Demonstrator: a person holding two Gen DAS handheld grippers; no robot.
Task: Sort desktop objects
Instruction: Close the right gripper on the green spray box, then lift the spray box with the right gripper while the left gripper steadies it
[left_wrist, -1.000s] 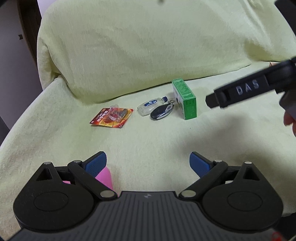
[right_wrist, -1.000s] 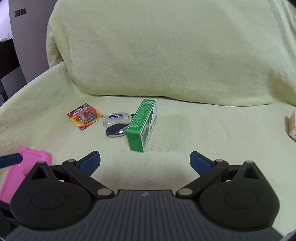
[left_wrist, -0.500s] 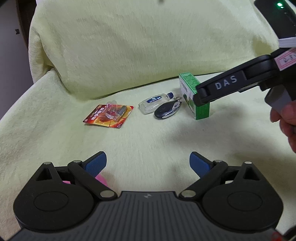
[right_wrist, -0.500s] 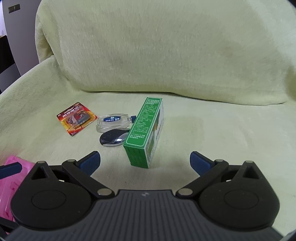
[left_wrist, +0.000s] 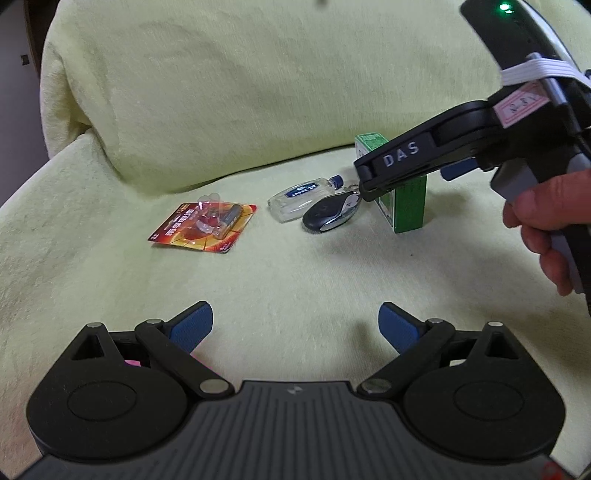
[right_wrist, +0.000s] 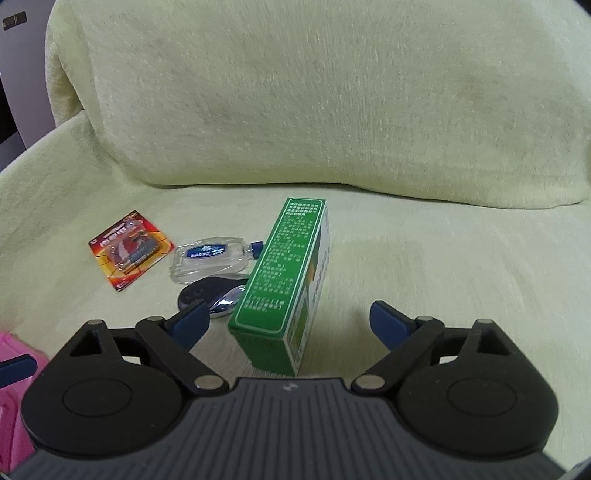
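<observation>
Right wrist: right gripper (right_wrist: 286, 319) wide open, straddling green box (right_wrist: 284, 280), not gripping. Left gripper (left_wrist: 295, 323) wide open, empty.

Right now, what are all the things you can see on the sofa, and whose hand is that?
Green box: 1, green, on the seat between the right gripper's open fingers.
Car key fob: 1, black and silver, left of the box.
Small bottle: 1, clear with blue cap, behind the fob.
Battery pack: 1, red and orange, furthest left.
Pink thing: 1, pink, near left edge; mostly hidden.
Sofa cover: 1, pale yellow-green.
Left gripper: 1, black, blue pads, open.
Right gripper: 1, black, open.
Person's hand: 1, holding the right gripper.
</observation>
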